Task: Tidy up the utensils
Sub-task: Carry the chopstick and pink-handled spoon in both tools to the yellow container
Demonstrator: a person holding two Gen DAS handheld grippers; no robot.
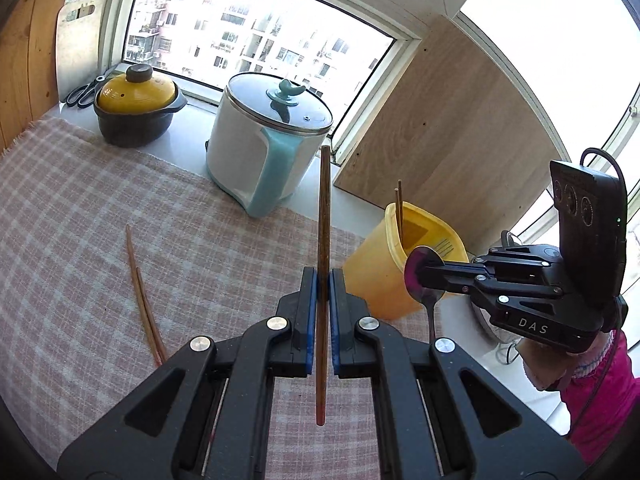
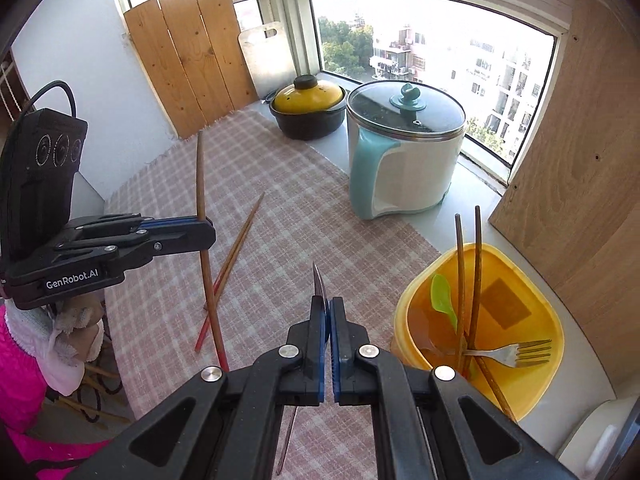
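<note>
Yellow bin point(image 2: 520, 384) holds fork point(image 2: 520, 352) (chopsticks point(image 2: 468, 280) too).

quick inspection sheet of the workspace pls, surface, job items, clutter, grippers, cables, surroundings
surface: checked cloth on a pale counter.
job's things: yellow bin holds two chopsticks, fork, green utensil; chopstick pair lies on the cloth.
clutter: white pot, yellow-lidded pot, scissors, cutting board.
grippers: left gripper shut on a chopstick; right gripper shut on a spoon.
cables: black cable on the right gripper's camera unit.
surroundings: windows, wood panels.
</note>
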